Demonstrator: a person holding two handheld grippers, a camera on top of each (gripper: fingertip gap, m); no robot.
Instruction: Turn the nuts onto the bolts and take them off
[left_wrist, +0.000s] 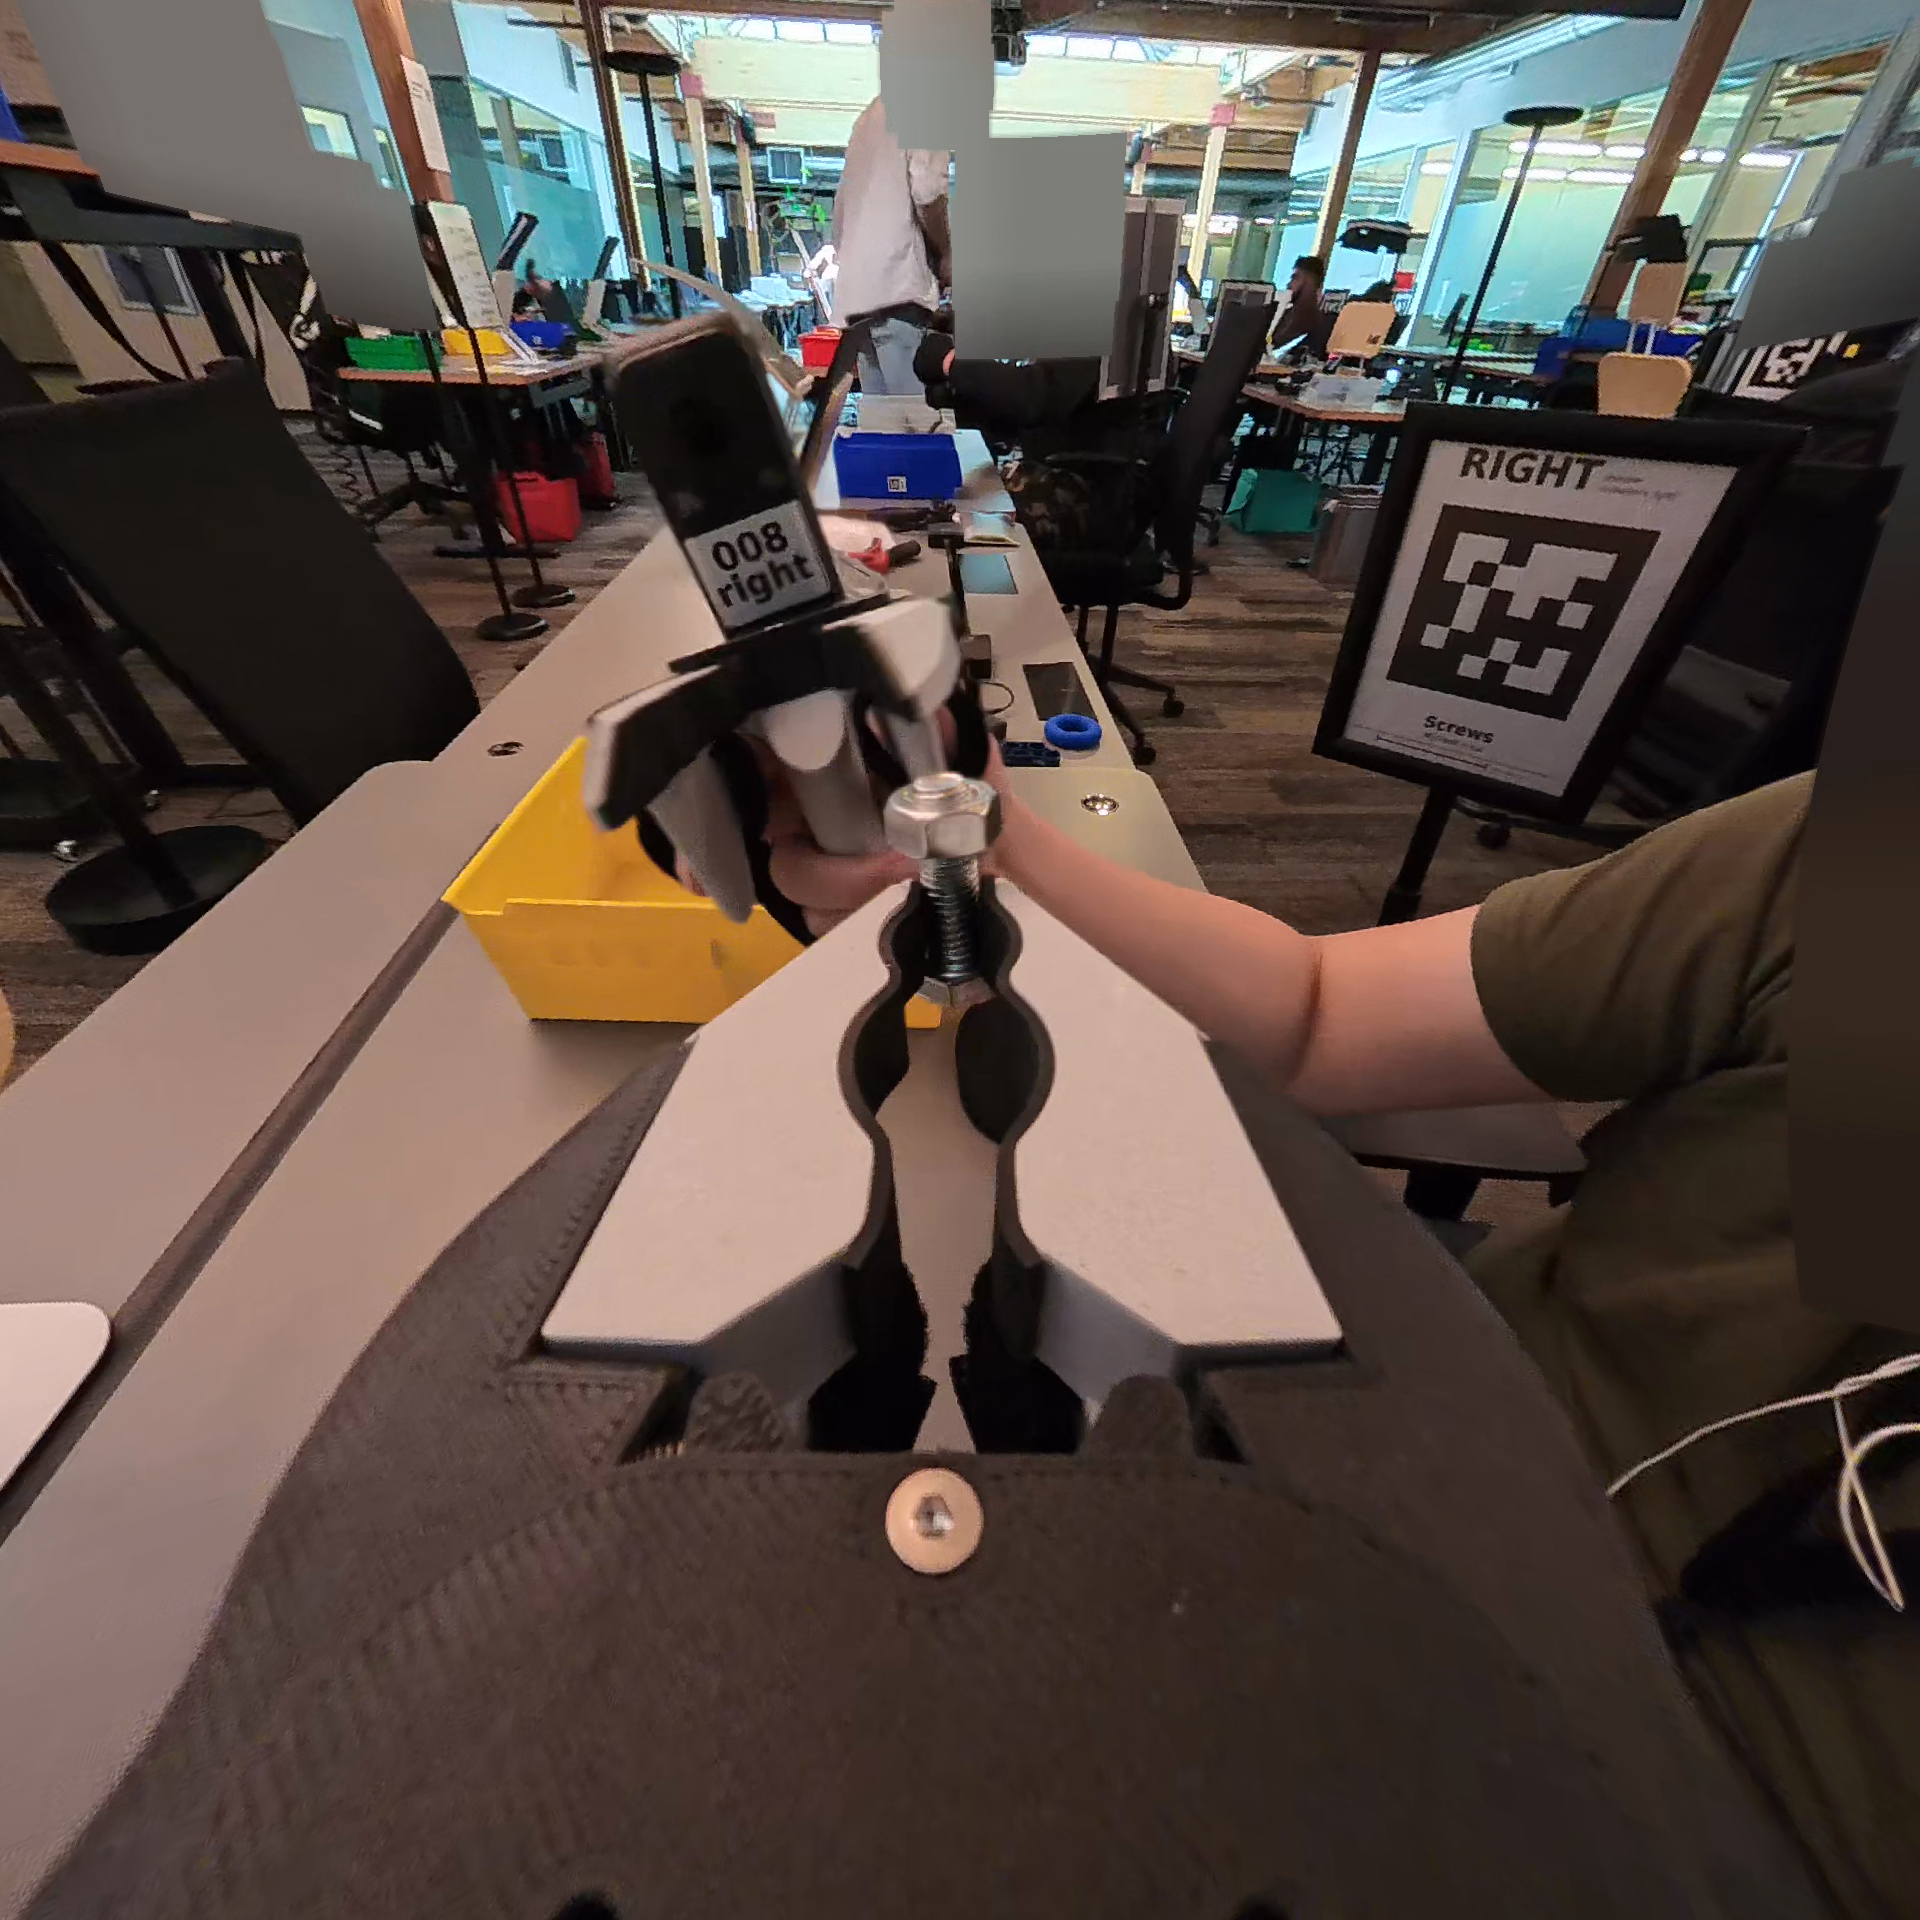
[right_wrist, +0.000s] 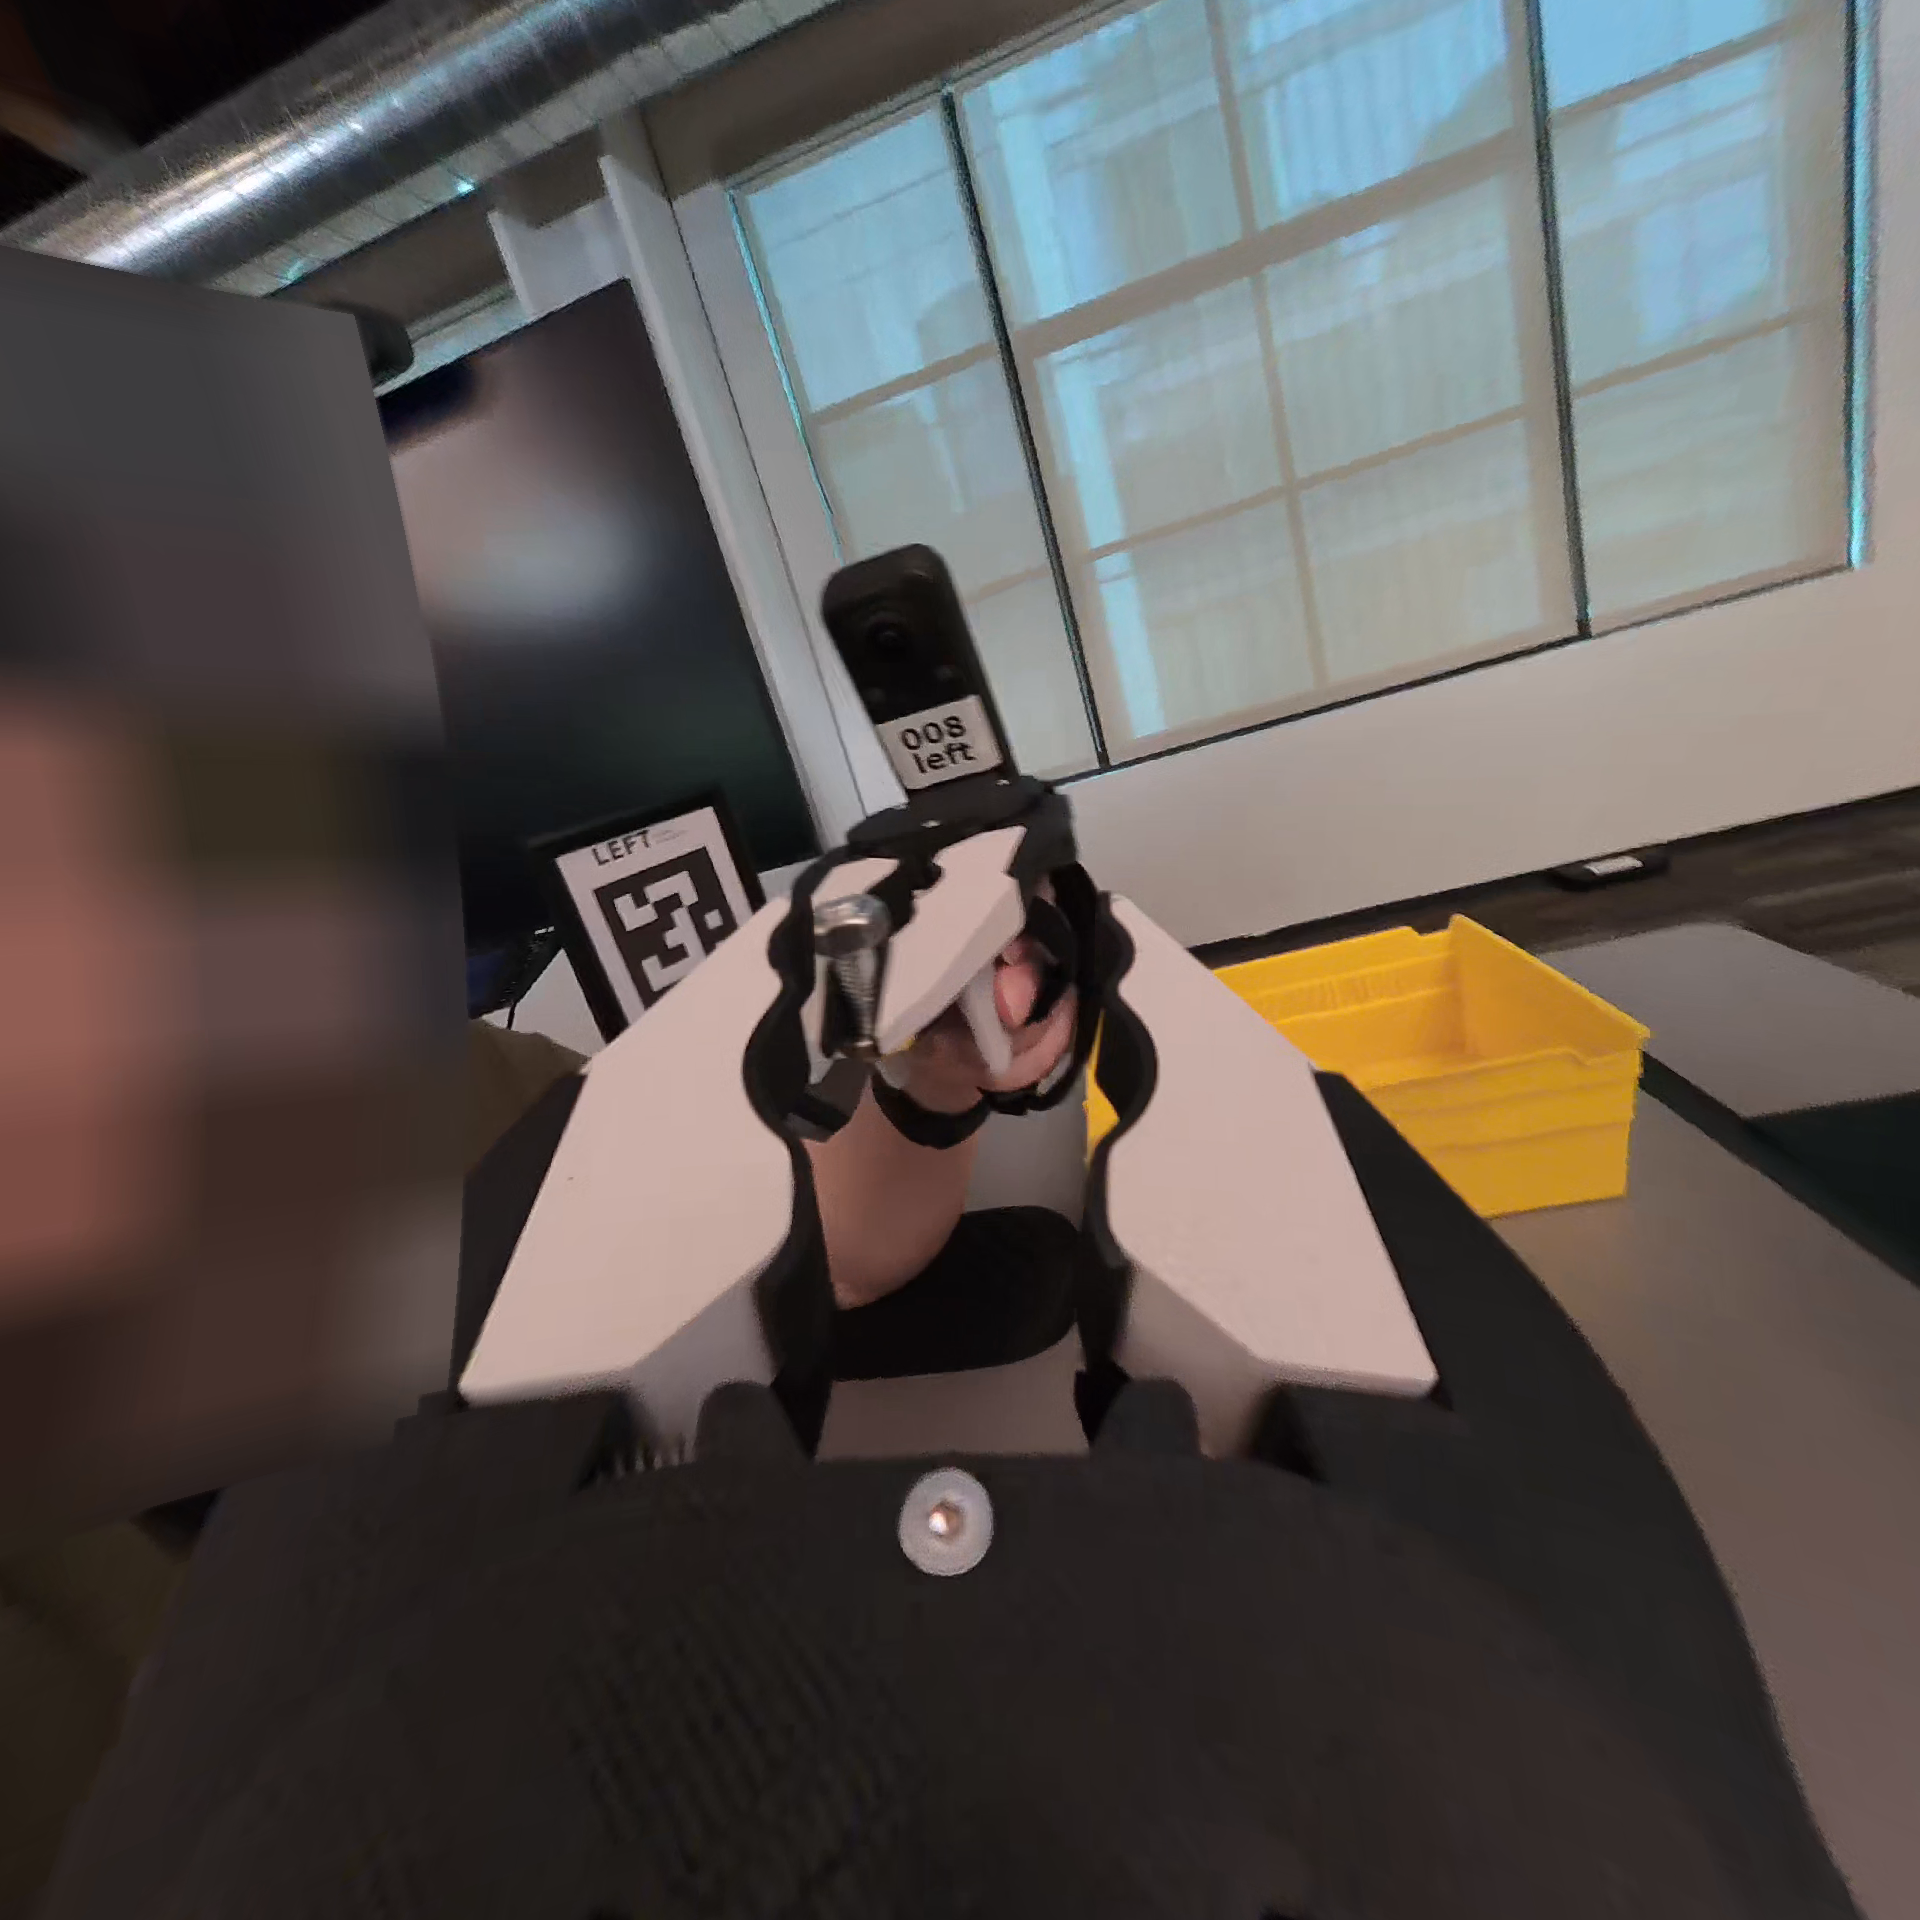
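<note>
My left gripper (left_wrist: 951, 971) is clamped on the head end of the threaded steel bolt (left_wrist: 951, 920), whose long axis points away from it toward the right gripper (right_wrist: 940, 1029). The silver hex nut (left_wrist: 941, 815) sits at the bolt's far tip, and the right gripper is spread wide, nearest the nut. Both hang above the grey desk (left_wrist: 312, 1039) beside a yellow plastic bin (left_wrist: 582, 925) in an open office.

Yellow bin (left_wrist: 582, 935) sits on the long grey table (left_wrist: 260, 935), so I'll go from that. Past the bin, farther down the same table, there's a blue ring (left_wrist: 1072, 730) and beyond that a blue bin (left_wrist: 896, 464). Off to the bin's right, on the floor, a framed marker sign (left_wrist: 1538, 613) on a black stand. Left of the bin, a black chair back (left_wrist: 229, 582). Big gridded window (right_wrist: 1299, 364) behind it from the other side.
</note>
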